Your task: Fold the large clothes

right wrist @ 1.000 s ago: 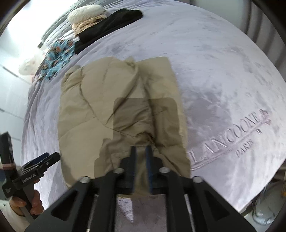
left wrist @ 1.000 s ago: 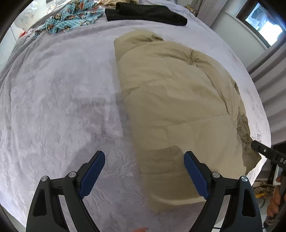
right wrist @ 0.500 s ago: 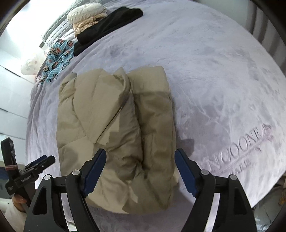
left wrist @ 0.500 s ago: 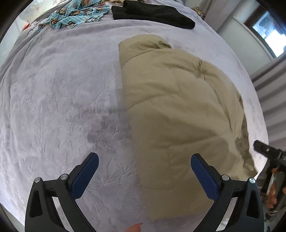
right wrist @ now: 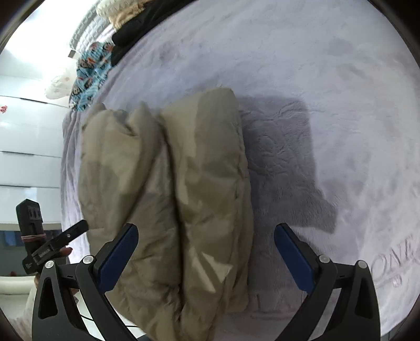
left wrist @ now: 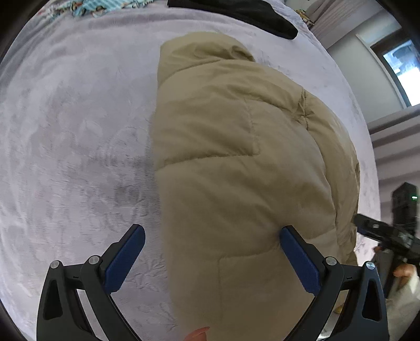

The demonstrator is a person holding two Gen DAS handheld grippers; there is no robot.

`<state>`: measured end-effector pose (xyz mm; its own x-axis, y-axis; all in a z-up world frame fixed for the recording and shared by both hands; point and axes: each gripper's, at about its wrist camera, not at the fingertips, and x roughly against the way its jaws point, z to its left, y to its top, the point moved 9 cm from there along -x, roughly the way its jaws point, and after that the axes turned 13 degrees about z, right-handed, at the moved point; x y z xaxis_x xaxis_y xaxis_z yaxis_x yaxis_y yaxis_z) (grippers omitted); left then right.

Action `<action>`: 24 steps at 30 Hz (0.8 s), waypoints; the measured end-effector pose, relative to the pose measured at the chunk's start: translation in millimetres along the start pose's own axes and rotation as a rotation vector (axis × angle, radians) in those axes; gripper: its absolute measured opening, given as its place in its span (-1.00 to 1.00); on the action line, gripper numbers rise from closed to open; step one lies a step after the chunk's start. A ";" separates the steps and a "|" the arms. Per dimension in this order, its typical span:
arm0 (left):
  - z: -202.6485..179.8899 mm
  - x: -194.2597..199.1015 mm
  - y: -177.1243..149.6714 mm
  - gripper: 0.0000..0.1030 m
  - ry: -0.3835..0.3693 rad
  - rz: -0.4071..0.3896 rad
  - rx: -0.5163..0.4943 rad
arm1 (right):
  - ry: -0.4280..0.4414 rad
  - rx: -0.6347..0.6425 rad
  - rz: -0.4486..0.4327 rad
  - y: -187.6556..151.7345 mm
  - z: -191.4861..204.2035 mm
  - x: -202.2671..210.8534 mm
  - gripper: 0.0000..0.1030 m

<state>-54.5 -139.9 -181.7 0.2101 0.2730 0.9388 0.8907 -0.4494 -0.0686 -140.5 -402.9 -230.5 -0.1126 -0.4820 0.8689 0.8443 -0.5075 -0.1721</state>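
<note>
Holding both grippers above the bed, we are looking down along their blue-padded black fingers. Our left gripper point(left wrist: 212, 237) is hanging with its jaws spread wide and pinching nothing; its right pad is lying at the surface of the khaki quilted puffer jacket point(left wrist: 244, 168), though we cannot tell whether it is touching, while its left pad is hanging over bare cover. Our right gripper point(right wrist: 206, 237) is just reaching full spread, its jaws opening, and the near end of the jacket is lying between them without either pad pressing on it.

The jacket point(right wrist: 183, 188) is resting folded lengthwise on the pale lilac plush bed cover point(left wrist: 73, 126), showing two long padded rolls side by side in the right wrist view, with its near end lying at the bed's near edge. A grey shadow is falling on the cover just beside it.

Farther back, well apart from the jacket, a black folded garment point(left wrist: 236, 11) is lying across the cover, and a light blue cartoon-print cloth point(right wrist: 90, 74) is sitting beside it near the far edge.
</note>
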 end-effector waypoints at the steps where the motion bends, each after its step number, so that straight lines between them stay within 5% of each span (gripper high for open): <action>1: 0.2 -1.7 2.3 1.00 -0.011 0.005 0.004 | -0.006 -0.009 0.023 4.4 -4.2 -6.6 0.99; 4: -1.7 -4.0 6.7 1.00 -0.026 0.009 -0.001 | 0.044 0.007 0.056 14.1 0.2 -18.3 0.99; 8: -5.3 -7.8 11.7 1.00 -0.039 0.012 -0.008 | 0.237 0.099 0.073 20.2 36.1 -19.8 0.99; 13: -6.7 -15.0 19.9 1.00 -0.063 0.016 -0.025 | 0.133 0.138 0.135 32.3 34.1 -47.5 0.99; 19: 2.2 -7.2 35.3 1.00 -0.296 0.004 -0.024 | 0.205 0.119 0.191 42.6 34.8 -72.9 0.99; 24: 21.8 -25.7 40.6 1.00 -0.346 0.049 -0.006 | 0.266 0.124 0.205 51.8 34.1 -73.9 1.00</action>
<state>-15.0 -146.6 -216.0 0.3778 0.5225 0.7644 0.8738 -0.4743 -0.1077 -70.5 -369.2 -287.9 -0.0533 -0.7419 0.6684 0.9188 -0.2985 -0.2581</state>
